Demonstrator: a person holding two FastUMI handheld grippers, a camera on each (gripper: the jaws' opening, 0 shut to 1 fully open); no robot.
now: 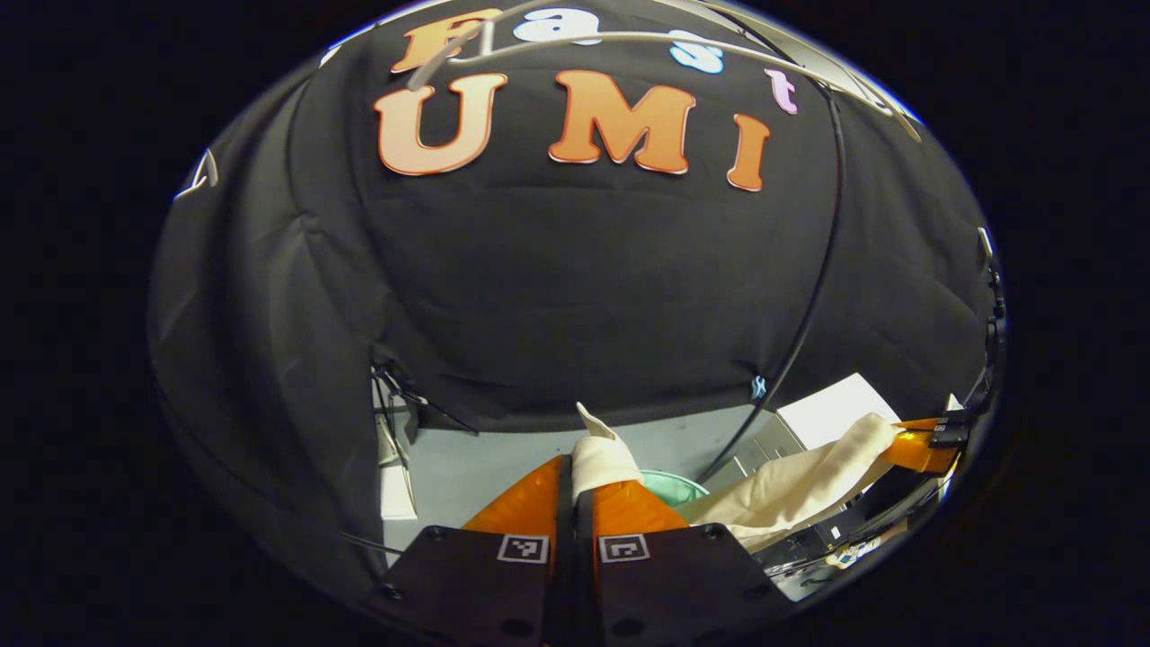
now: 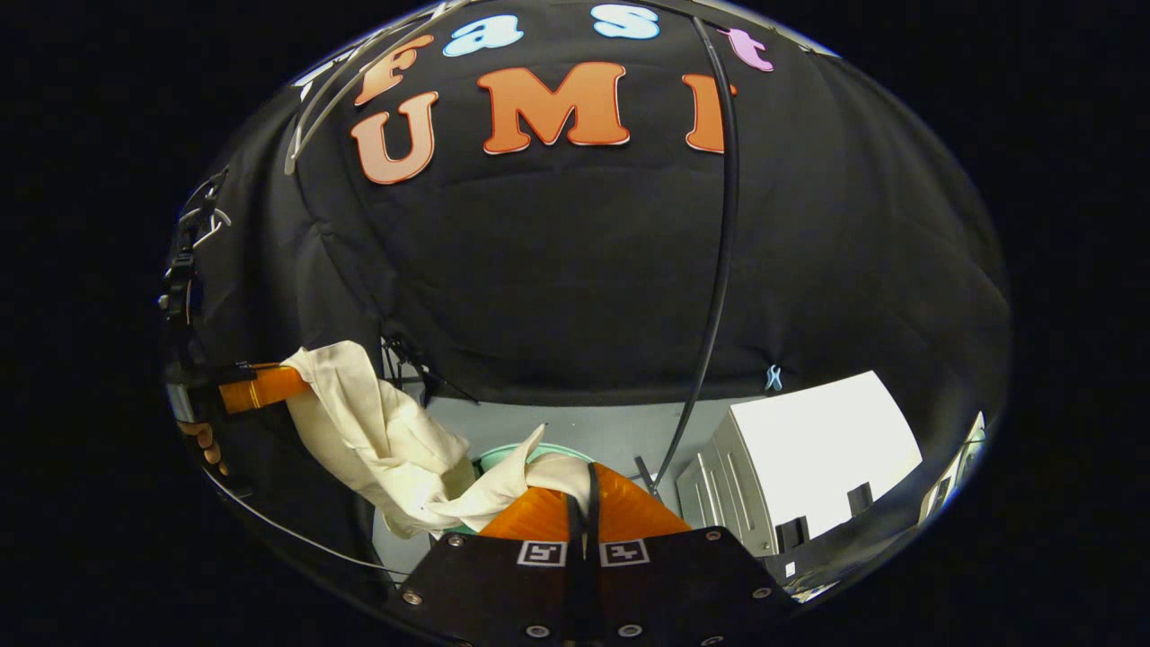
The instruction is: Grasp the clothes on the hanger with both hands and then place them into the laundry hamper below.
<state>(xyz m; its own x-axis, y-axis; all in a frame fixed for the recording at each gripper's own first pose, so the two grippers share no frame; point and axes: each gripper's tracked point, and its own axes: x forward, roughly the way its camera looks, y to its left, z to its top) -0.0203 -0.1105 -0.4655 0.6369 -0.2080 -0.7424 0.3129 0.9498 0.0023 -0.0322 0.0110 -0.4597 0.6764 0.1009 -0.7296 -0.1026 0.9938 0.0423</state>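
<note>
Left gripper view has the left gripper (image 1: 575, 490) at the bottom with its fingers pressed together on one end of the cloth (image 1: 791, 490), a tuft of the pale fabric sticking up between them. From there the cloth runs off to the right as a slack band to the right gripper (image 1: 916, 447), which pinches its far end. Beneath the band shows a slice of the green hamper (image 1: 674, 490) on the grey floor (image 1: 503, 458), near a white cabinet (image 1: 831, 409).

Right gripper view tells the same from the other side — the right gripper's fingers are clamped on a fold of cloth, and the fabric sags away to the left gripper, held in a hand at the left edge. The hamper's rim peeks out just behind the cloth, low in the scene. High up, the white hanger (image 2: 314, 99) hangs bare against the wall.

As a judgement, the first half is done: the cloth is off the hanger and held by both grippers. Left to do — bring it down over the hamper, part the fingers of both, and let it drop in. None of it lies in the hamper yet, as far as can be told.
</note>
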